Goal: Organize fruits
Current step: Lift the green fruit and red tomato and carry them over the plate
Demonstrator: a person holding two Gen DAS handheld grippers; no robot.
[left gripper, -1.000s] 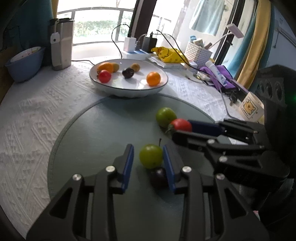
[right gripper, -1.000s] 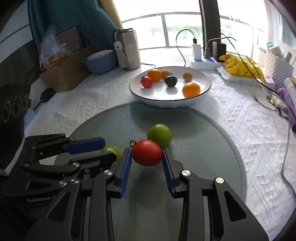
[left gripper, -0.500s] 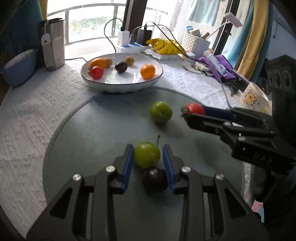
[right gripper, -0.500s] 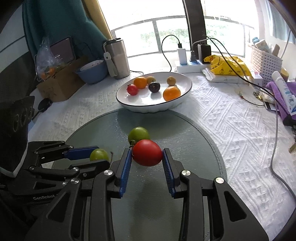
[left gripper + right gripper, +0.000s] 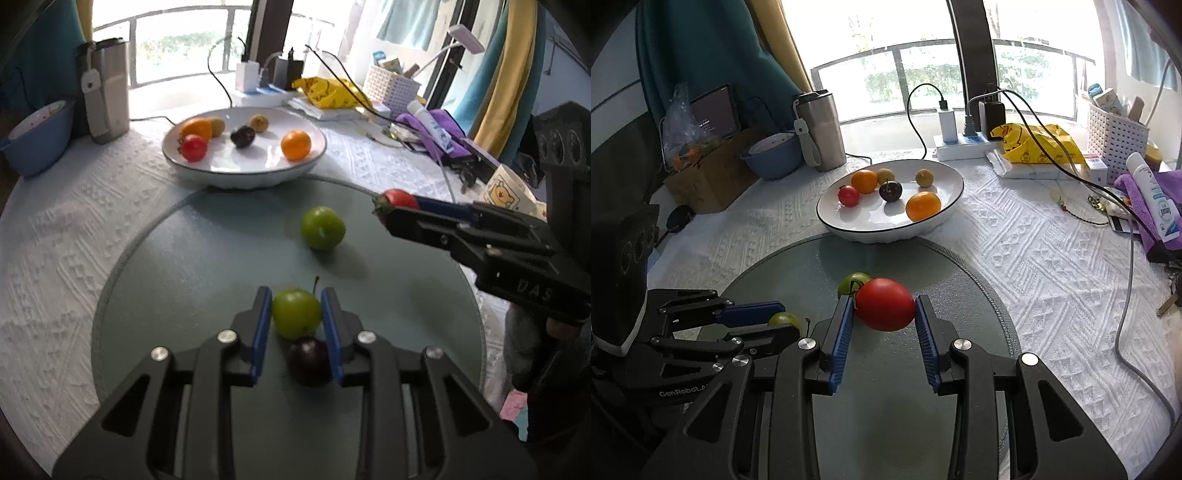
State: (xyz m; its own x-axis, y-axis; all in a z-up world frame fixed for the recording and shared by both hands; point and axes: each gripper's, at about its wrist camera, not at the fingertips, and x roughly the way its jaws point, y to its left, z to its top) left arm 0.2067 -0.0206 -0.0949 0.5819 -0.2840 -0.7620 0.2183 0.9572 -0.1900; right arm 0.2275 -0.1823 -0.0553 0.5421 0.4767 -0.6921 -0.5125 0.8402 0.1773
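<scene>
My left gripper (image 5: 295,314) is shut on a small green fruit with a stem (image 5: 295,313), held above the round glass mat (image 5: 207,258). A dark plum (image 5: 309,360) lies on the mat just below it. My right gripper (image 5: 884,308) is shut on a red tomato (image 5: 884,309), lifted over the mat; it shows in the left wrist view (image 5: 399,199) too. A second green fruit (image 5: 322,228) sits on the mat, partly hidden behind the tomato in the right wrist view (image 5: 851,282). The white plate (image 5: 945,214) beyond the mat holds several fruits.
A steel tumbler (image 5: 107,88) and blue bowl (image 5: 37,140) stand at back left. A power strip with cables (image 5: 964,144), yellow bag (image 5: 1038,147), white basket (image 5: 1115,140), tube (image 5: 1152,195) and purple cloth crowd the right. A mug (image 5: 506,192) stands at the mat's right.
Both grippers have lifted and drawn back with their fruits. The left gripper closed on the green fruit. The tomato has moved up and right, away from the loose green fruit.
</scene>
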